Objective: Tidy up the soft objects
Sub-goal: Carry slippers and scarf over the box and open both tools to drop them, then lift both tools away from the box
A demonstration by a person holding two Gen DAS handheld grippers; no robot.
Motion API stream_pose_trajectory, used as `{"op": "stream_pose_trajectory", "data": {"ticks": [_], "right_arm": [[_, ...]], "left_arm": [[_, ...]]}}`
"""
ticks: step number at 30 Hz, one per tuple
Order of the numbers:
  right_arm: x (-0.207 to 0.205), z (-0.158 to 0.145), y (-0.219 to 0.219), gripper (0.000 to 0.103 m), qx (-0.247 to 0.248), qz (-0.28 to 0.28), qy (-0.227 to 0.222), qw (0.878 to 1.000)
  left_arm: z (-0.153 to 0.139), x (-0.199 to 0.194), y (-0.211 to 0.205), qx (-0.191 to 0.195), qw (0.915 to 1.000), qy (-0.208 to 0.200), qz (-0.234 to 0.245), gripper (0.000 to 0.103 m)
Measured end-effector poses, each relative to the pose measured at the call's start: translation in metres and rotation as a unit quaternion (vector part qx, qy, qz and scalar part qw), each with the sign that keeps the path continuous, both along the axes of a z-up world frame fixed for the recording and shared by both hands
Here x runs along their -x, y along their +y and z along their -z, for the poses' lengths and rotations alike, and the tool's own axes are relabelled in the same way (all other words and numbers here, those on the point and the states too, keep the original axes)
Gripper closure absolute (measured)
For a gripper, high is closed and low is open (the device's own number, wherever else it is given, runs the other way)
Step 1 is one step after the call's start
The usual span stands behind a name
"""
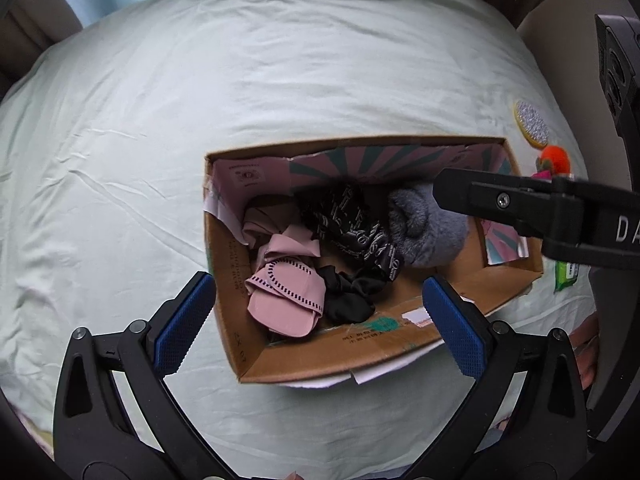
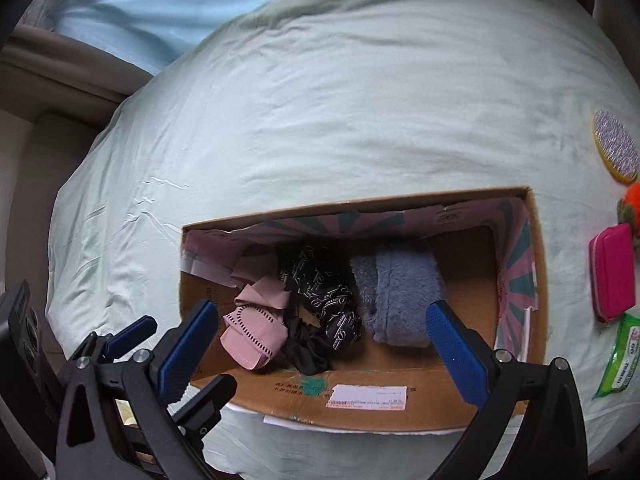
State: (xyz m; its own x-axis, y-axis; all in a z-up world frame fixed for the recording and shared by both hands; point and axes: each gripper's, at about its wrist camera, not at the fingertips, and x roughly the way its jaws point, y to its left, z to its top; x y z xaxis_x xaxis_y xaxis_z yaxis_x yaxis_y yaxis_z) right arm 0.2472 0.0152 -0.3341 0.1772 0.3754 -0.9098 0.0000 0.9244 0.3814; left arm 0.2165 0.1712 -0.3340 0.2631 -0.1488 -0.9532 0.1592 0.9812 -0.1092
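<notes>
Lying in the cardboard box (image 2: 400,408) on the bed (image 2: 320,120), the grey fleece roll (image 2: 400,300) looks light, compressible; grip mid-bundle. Both the left hand-held gripper (image 1: 316,328) and the right hand-held gripper (image 2: 320,352) gape, empty.

Between my right claw's blue pads (image 2: 456,348) I see a brown cardboard box (image 2: 400,408) lined with pink-and-teal rays. Inside: a pink cloth (image 2: 252,332) with black dashed trim, a black cloth (image 2: 324,296) with white lettering, a grey-blue fleece (image 2: 400,300). Right of the claw lie a magenta pouch (image 2: 612,272) and a green packet (image 2: 622,356).
</notes>
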Motion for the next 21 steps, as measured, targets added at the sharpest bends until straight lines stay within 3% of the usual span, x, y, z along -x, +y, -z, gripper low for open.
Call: {"op": "stream_pose_trajectory", "data": {"ticks": [6, 13, 21], "right_arm": [[0.019, -0.047, -0.002, 0.000, 0.015, -0.012, -0.055, 0.998], [0.058, -0.121, -0.011, 0.000, 0.044, -0.014, -0.136, 0.990], [0.122, -0.206, -0.030, 0.000, 0.081, -0.018, -0.237, 0.968]], "left_arm": [[-0.039, 0.020, 0.002, -0.005, 0.9994, -0.034, -0.008, 0.000], [-0.106, 0.057, 0.003, -0.010, 0.9959, -0.087, -0.021, 0.000], [-0.181, 0.102, 0.004, -0.011, 0.9865, -0.154, -0.056, 0.000]]}}
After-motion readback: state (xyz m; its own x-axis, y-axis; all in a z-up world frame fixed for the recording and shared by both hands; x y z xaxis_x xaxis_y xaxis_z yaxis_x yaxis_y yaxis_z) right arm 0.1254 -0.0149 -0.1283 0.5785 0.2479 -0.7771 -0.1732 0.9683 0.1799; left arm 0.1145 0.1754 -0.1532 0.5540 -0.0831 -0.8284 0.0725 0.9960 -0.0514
